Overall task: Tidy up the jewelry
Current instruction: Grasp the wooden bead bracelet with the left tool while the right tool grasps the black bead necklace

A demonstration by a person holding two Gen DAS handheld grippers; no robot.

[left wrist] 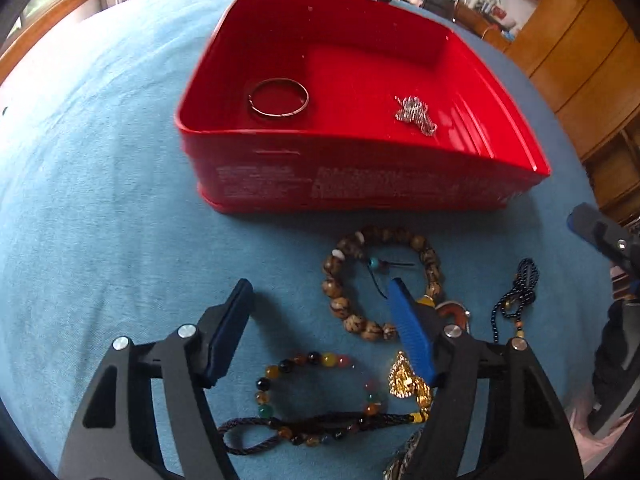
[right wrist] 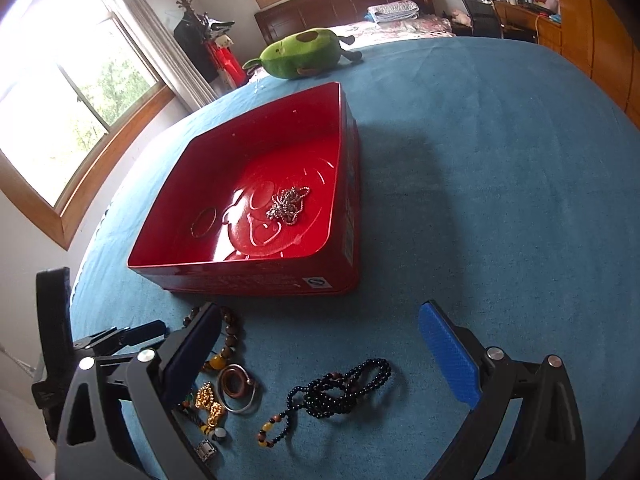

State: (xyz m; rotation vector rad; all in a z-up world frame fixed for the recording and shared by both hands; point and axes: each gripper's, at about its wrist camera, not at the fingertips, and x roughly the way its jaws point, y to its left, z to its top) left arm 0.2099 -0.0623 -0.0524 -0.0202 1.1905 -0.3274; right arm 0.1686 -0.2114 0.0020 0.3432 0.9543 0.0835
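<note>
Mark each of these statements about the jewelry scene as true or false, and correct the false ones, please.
1. The red tin already holds a thin metal bangle and a silver chain. True.
2. The black bead necklace lies inside the tin. False: it lies on the blue cloth, in front of the tin.
3. The right gripper is shut on the black bead necklace. False: its jaws stand open and hold nothing.
4. The brown wooden bead bracelet lies on the cloth, outside the tin. True.
5. The left gripper holds the multicoloured bead bracelet. False: its jaws are open above the bracelets, with nothing gripped.
</note>
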